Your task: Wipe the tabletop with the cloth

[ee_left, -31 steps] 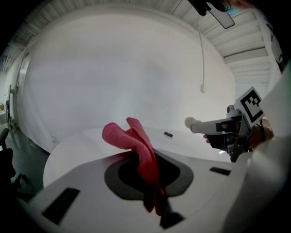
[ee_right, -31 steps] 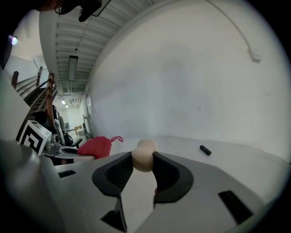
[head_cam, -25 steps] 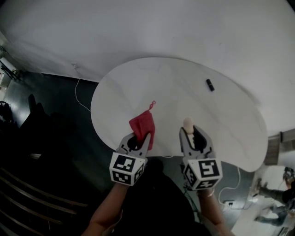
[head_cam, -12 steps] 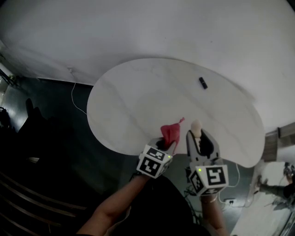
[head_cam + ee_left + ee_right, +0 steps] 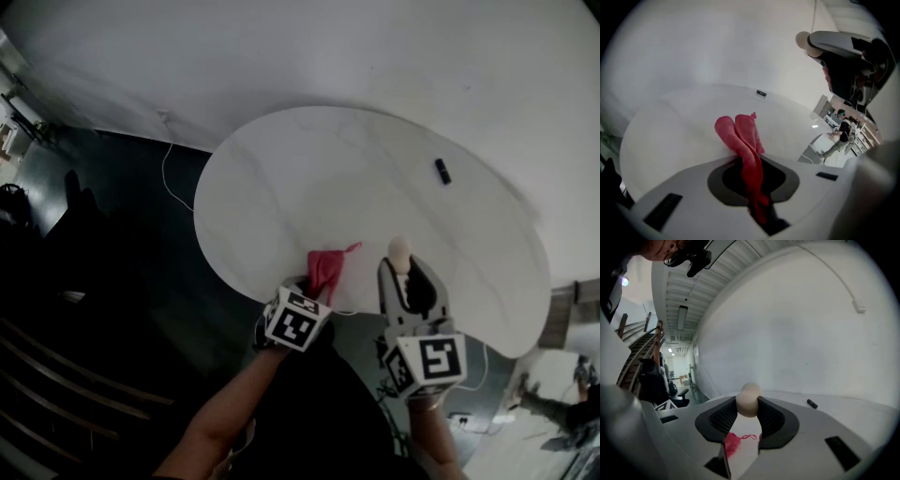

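Though wiping looks barely begun, the head view puts the red cloth (image 5: pixel 326 267) ahead of the left gripper (image 5: pixel 314 284), at the tabletop's (image 5: pixel 328 178) near edge. Left gripper view: jaws clamped on cloth. Right gripper view: the right gripper (image 5: pixel 749 412) pinches a pale ball (image 5: pixel 749 399). Next: press down, sweep outward.

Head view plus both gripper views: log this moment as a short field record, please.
surface: white rounded tabletop
cloth: red cloth, over the tabletop's near edge; contact unclear
left claw: shut on the red cloth
right claw: shut on a cream rounded object, held above the tabletop
other: small black item on the tabletop's far side
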### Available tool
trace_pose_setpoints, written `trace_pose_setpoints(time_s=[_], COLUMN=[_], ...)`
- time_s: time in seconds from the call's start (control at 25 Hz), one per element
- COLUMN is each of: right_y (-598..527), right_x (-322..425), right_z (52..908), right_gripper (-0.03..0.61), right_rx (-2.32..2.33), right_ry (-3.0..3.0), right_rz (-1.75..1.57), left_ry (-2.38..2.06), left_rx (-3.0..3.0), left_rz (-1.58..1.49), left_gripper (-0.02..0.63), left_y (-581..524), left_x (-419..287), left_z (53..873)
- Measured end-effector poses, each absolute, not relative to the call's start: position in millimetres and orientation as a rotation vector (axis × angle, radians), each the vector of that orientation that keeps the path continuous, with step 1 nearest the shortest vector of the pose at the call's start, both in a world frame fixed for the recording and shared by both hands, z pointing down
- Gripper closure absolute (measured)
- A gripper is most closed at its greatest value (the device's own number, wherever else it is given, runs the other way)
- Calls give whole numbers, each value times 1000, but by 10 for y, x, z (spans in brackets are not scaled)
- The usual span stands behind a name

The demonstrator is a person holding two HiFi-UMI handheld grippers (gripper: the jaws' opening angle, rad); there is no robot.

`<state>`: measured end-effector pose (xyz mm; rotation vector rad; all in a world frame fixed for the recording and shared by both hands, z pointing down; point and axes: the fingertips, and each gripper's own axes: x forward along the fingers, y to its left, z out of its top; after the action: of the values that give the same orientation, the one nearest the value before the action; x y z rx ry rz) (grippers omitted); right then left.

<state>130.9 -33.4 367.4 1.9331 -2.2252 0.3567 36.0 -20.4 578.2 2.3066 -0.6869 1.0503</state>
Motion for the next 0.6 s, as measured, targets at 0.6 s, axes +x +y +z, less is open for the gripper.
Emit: trace_pose_setpoints(time_s=[0.6], right_y=[-858], right_x=[226], right_z=[3700], right_gripper=[451], right_rx=[1564], right_ry=[-2475], right_rz=[306], left_ry=[-1383], left_rx=[1898], left_rz=[912], left_gripper=[572], left_y=[-648], left_x=[-2269], left_z=[5822])
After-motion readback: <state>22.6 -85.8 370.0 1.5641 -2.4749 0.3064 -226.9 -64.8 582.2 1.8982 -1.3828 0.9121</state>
